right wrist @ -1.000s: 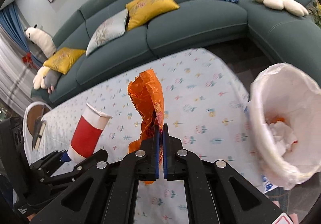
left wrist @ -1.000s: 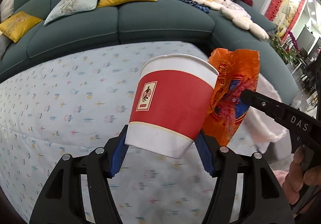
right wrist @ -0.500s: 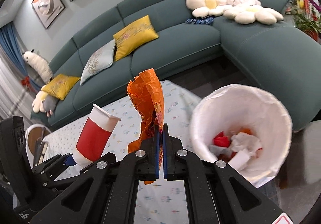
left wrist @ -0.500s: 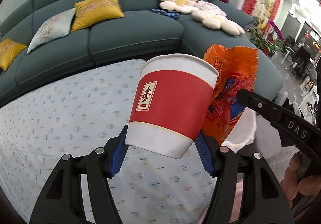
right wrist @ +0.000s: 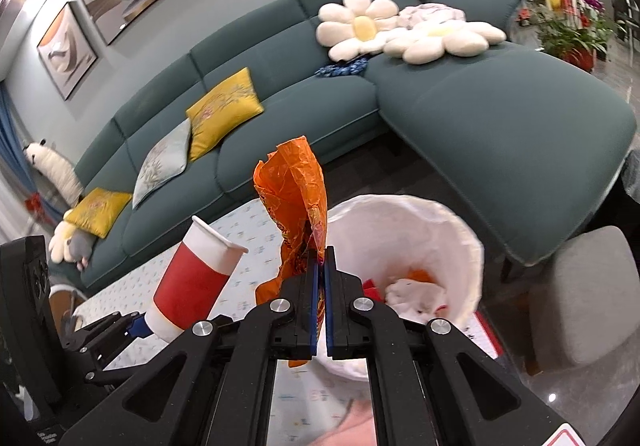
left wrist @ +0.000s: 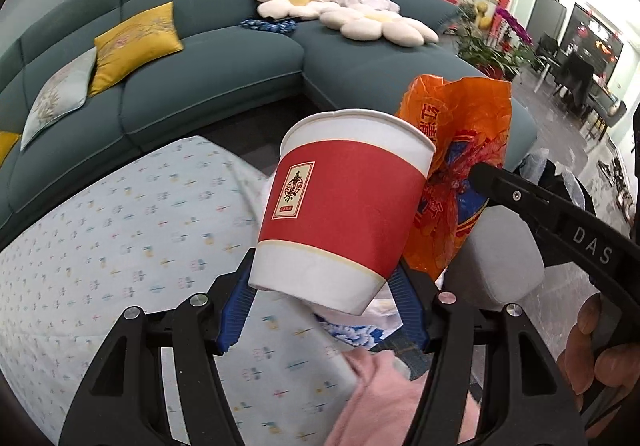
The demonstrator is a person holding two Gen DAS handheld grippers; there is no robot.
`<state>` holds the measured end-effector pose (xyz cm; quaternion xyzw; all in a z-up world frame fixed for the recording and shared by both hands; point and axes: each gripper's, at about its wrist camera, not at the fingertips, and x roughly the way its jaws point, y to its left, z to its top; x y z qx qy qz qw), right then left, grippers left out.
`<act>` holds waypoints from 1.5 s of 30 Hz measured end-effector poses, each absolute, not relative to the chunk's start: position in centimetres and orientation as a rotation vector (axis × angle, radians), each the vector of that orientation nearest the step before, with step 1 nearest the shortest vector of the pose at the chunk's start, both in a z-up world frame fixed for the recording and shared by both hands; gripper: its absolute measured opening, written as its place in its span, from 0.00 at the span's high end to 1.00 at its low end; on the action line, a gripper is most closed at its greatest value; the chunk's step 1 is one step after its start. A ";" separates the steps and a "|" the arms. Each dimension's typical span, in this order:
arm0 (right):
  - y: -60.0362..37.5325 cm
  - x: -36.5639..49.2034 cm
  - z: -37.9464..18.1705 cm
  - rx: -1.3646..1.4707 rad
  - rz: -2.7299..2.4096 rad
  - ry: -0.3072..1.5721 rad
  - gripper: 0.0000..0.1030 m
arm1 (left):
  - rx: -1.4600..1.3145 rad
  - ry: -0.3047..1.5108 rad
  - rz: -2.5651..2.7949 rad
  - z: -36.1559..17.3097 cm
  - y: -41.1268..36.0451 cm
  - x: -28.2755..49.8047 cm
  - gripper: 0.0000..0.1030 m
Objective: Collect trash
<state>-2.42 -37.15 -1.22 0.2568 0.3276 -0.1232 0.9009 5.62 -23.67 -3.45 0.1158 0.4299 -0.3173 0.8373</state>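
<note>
My left gripper point(left wrist: 320, 298) is shut on a red and white paper cup point(left wrist: 340, 214), held upright and slightly tilted above the table's right end. The cup also shows in the right wrist view point(right wrist: 196, 278), left of my right gripper. My right gripper point(right wrist: 320, 270) is shut on a crumpled orange snack wrapper point(right wrist: 296, 202), which also shows behind the cup in the left wrist view point(left wrist: 460, 174). A white-lined trash bin point(right wrist: 460, 246) holding several scraps stands just right of and below the wrapper.
A table with a flower-print cloth point(left wrist: 120, 230) lies to the left. A teal corner sofa point(right wrist: 480, 106) with yellow cushions wraps behind. A grey stool point(right wrist: 584, 302) stands right of the bin. A pink cloth point(left wrist: 392, 398) lies at the bottom.
Both grippers have moved right off the table toward the bin, still holding the cup and the wrapper. The bin has come closer and more central under the right gripper.
</note>
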 end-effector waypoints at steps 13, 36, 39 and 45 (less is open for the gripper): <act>-41.0 -3.6 -2.9 0.563 -0.299 0.684 0.98 | 0.326 0.926 -0.705 -4.9 -29.1 5.2 0.43; -39.5 -1.3 -3.5 0.526 -0.268 0.721 0.66 | 0.269 0.930 -0.533 -5.5 -24.6 6.6 0.14; -38.8 -1.3 -3.0 0.496 -0.268 0.726 0.61 | 0.270 0.921 -0.525 -5.3 -24.1 6.3 0.14; -37.7 -1.8 -2.1 0.445 -0.268 0.731 0.46 | 0.260 0.917 -0.509 -5.0 -23.0 5.9 0.14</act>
